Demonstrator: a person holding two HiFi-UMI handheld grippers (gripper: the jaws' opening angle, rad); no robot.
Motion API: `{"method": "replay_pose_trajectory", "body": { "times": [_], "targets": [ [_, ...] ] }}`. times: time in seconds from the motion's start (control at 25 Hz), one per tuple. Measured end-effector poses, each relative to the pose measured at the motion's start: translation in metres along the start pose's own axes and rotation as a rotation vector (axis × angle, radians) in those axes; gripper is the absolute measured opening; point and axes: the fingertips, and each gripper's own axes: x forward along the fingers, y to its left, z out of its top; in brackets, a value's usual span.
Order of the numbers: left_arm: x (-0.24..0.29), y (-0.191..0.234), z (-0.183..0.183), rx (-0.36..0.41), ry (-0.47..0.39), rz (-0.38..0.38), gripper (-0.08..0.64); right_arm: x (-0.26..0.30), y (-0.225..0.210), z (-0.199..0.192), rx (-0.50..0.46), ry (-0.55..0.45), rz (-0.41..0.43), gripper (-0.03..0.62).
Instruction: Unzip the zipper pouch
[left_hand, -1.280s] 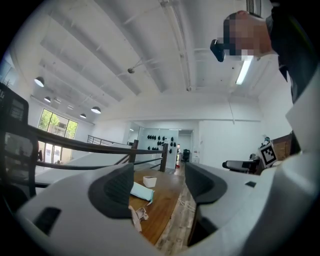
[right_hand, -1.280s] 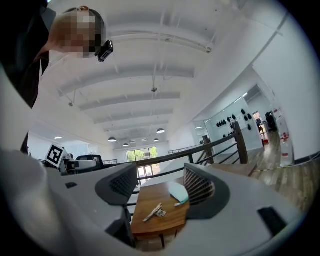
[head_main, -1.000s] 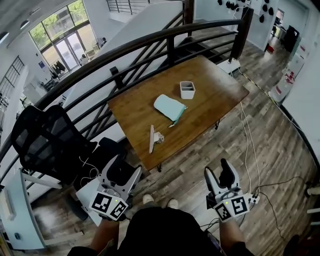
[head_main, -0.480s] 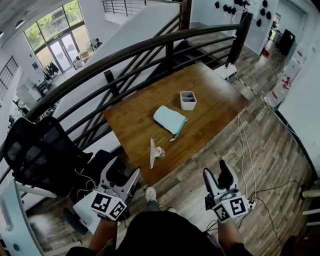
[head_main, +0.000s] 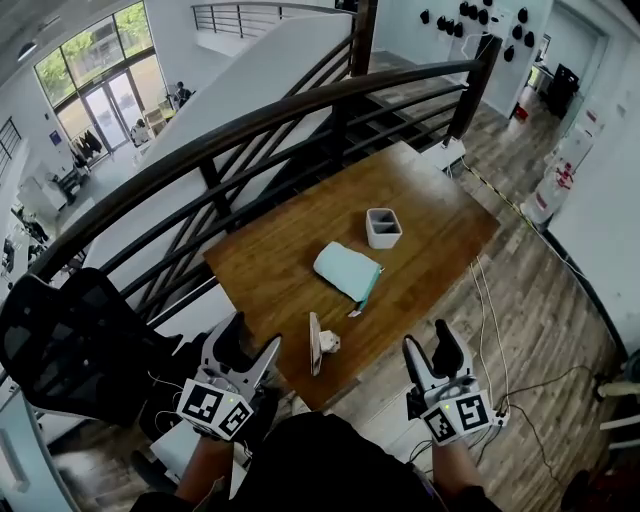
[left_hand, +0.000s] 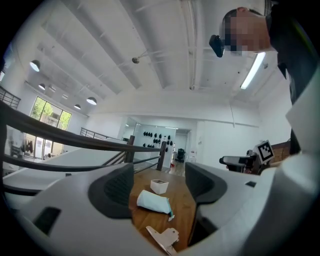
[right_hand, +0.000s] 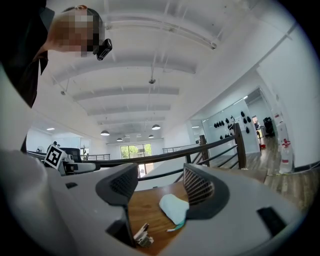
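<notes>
A pale teal zipper pouch (head_main: 347, 271) lies flat near the middle of the wooden table (head_main: 268, 270), its teal pull tab toward the near edge. It shows between the jaws in the left gripper view (left_hand: 153, 201) and the right gripper view (right_hand: 174, 207). My left gripper (head_main: 248, 347) is held off the table's near-left corner, jaws apart with nothing between them. My right gripper (head_main: 432, 352) hangs off the near edge on the right, also open and empty. Both stay well short of the pouch.
A white two-compartment holder (head_main: 383, 228) stands behind the pouch. A flat cream bracket piece (head_main: 318, 343) lies at the table's near edge. A dark metal railing (head_main: 250, 125) runs behind the table, and a black office chair (head_main: 75, 340) stands at the left.
The table and pouch have come closer and lower in the head view. Both grippers have advanced toward the table's near edge, jaws unchanged.
</notes>
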Motion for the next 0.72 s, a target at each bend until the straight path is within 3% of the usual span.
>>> {"method": "replay_pose_trajectory", "body": {
  "times": [0.48,0.72],
  "targets": [
    [0.035,0.03,-0.032,-0.062,0.098,-0.098,0.313,0.039,-0.003,-0.016,0.002,0.069,-0.069,0.281],
    [0.057,0.035,-0.046,-0.034,0.109,-0.097,0.313,0.046,-0.021,-0.029,-0.012,0.103,-0.066,0.281]
  ]
}}
